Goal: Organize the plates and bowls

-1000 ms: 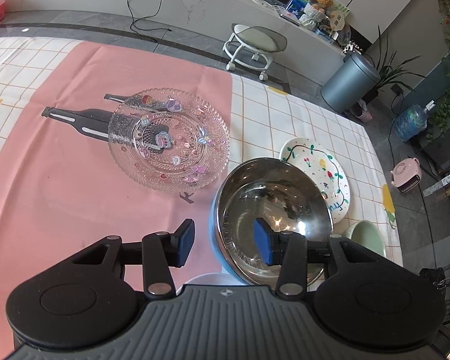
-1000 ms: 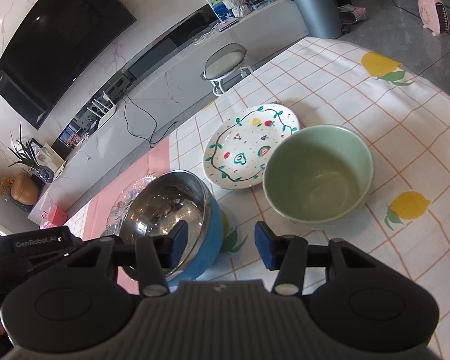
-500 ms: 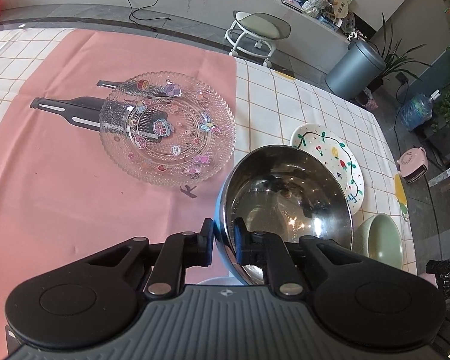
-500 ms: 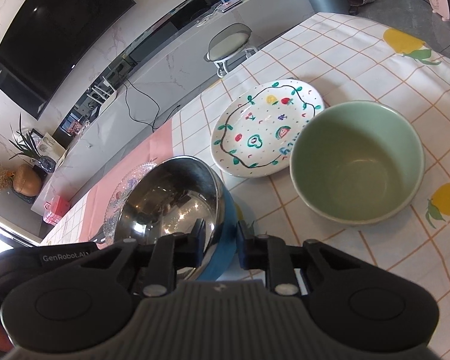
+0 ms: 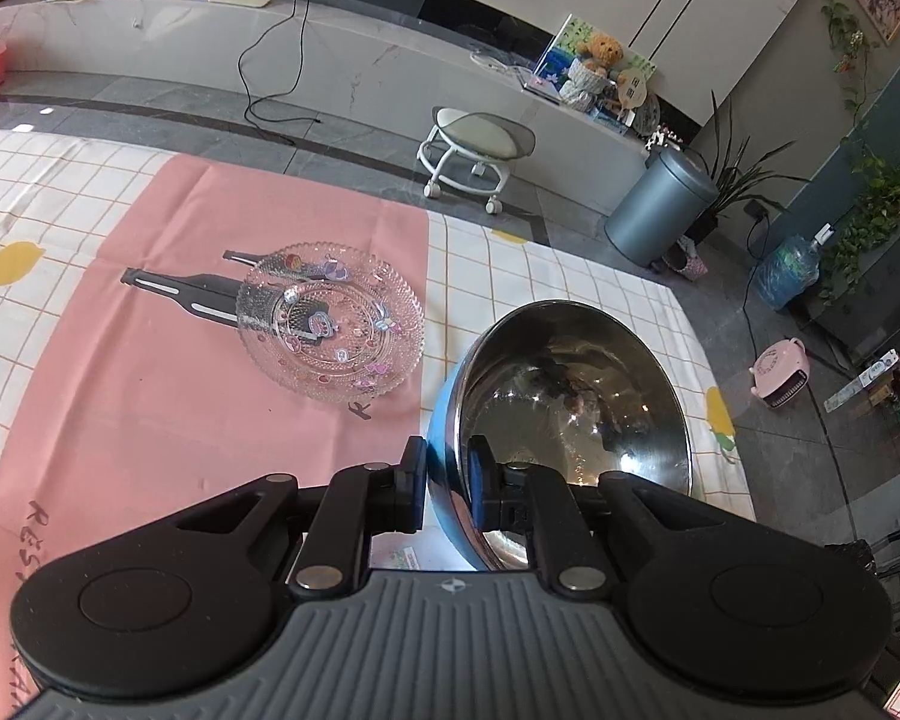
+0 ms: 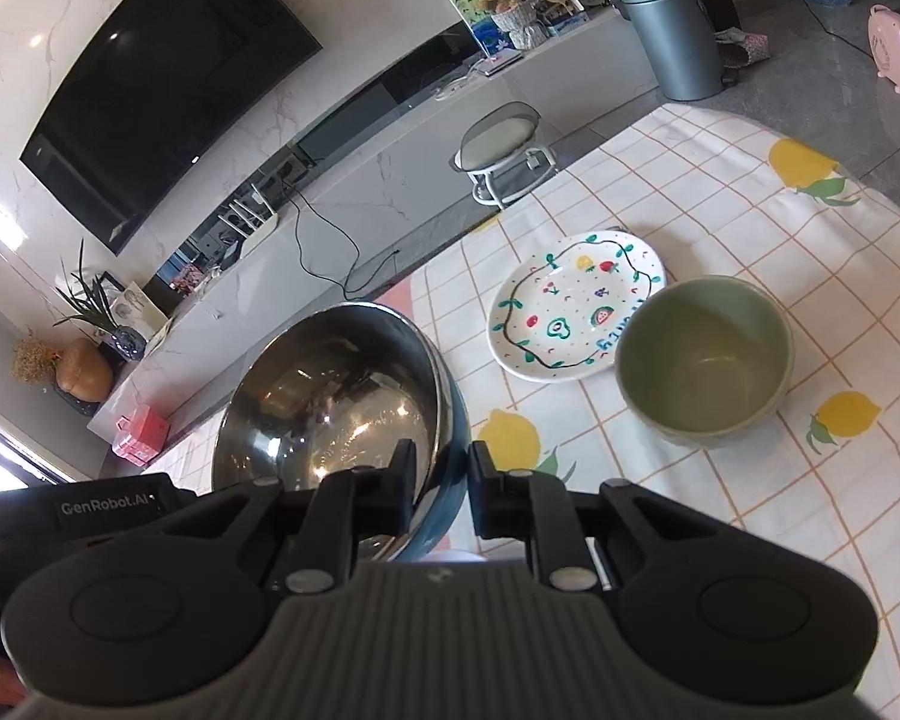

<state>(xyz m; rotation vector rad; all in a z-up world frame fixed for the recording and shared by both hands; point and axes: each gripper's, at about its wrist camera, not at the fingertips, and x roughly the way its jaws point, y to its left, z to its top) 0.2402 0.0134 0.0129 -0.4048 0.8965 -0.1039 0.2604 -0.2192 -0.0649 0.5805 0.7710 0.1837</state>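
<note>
Risk: steel bowl [image 5: 570,408], rim pinched by left hand-held gripper [image 5: 447,489] and right hand-held gripper [image 6: 441,489], tilts above surface [image 5: 120,420]; uneven hands slip it onto glass plate [image 5: 330,327].

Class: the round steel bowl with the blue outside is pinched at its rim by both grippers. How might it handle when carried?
The blue-sided steel bowl looks rigid. Its polished inside may slip between pads. Left gripper and right gripper clamp only the rim, so it may tilt.

Bright daylight, sharp pics; glare on steel bowl [image 5: 576,396], TV [image 6: 168,114]; fisheye bends edges.
</note>
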